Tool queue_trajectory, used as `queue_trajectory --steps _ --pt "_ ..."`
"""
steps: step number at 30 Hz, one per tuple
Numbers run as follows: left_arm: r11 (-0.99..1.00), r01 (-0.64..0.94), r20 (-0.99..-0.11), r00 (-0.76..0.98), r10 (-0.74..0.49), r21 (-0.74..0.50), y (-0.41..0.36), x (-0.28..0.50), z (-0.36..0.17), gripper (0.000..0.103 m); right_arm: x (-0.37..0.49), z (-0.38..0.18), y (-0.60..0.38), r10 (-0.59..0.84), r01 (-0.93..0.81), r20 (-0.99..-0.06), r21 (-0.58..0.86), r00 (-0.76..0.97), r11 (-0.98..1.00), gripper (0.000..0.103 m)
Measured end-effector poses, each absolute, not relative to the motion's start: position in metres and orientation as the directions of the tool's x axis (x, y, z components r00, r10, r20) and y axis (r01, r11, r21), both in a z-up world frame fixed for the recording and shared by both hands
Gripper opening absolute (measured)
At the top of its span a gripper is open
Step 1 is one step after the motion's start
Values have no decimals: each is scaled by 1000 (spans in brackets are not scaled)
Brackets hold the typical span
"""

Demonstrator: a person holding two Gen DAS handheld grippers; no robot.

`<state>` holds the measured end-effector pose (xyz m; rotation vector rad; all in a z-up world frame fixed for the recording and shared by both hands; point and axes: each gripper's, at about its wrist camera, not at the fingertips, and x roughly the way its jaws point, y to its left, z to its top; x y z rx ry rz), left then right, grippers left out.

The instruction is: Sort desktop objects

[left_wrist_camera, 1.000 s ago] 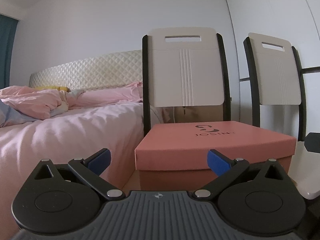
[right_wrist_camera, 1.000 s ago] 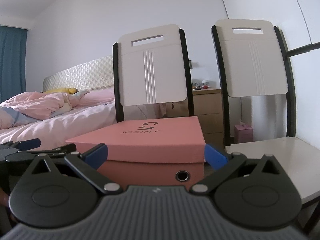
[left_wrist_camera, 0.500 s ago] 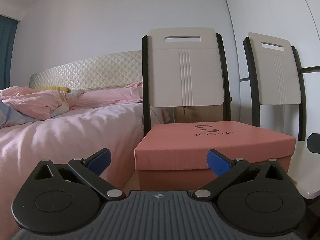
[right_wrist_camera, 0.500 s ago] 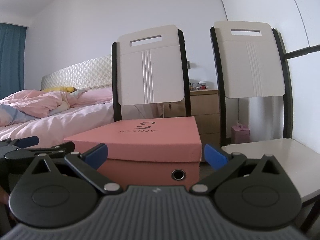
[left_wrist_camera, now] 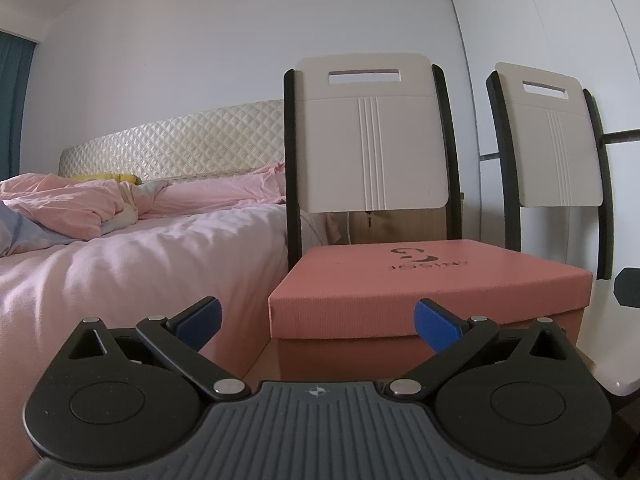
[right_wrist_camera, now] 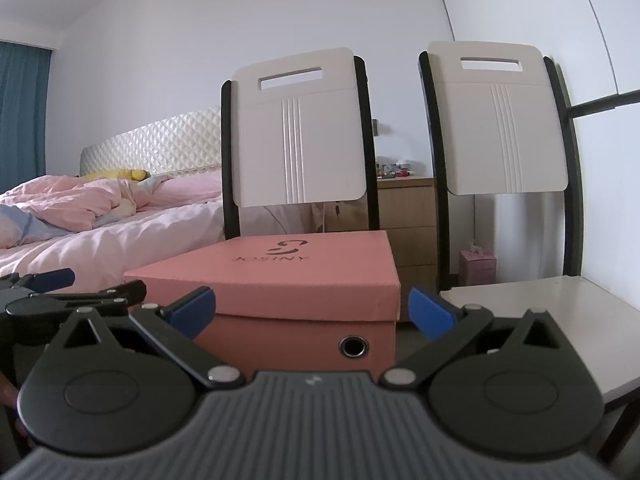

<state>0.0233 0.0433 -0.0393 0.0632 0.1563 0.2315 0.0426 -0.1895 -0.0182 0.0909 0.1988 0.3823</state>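
A closed pink shoe box (left_wrist_camera: 432, 292) with a dark logo on its lid stands on the seat of a white chair, straight ahead of both grippers; it also shows in the right wrist view (right_wrist_camera: 288, 280). My left gripper (left_wrist_camera: 318, 320) is open and empty, just short of the box's near left corner. My right gripper (right_wrist_camera: 312, 312) is open and empty, facing the box's short end with the round hole (right_wrist_camera: 354, 346). The left gripper's side (right_wrist_camera: 60, 300) shows at the right wrist view's left edge.
A bed with pink bedding (left_wrist_camera: 132, 256) lies to the left. The box's chair back (left_wrist_camera: 370, 136) rises behind it. A second white chair (right_wrist_camera: 532, 312) stands to the right with a bare seat. A wooden nightstand (right_wrist_camera: 408, 208) with small items stands behind.
Both grippers have dropped slightly and eased toward the box. Their jaws stay open and nothing has been touched.
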Motion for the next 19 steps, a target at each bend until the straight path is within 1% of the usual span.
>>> queue_trajectory --steps 19 --pt "971 -224 -155 959 235 88 42 24 -40 103 43 -19 -190 348 -334 -193 102 918 937 103"
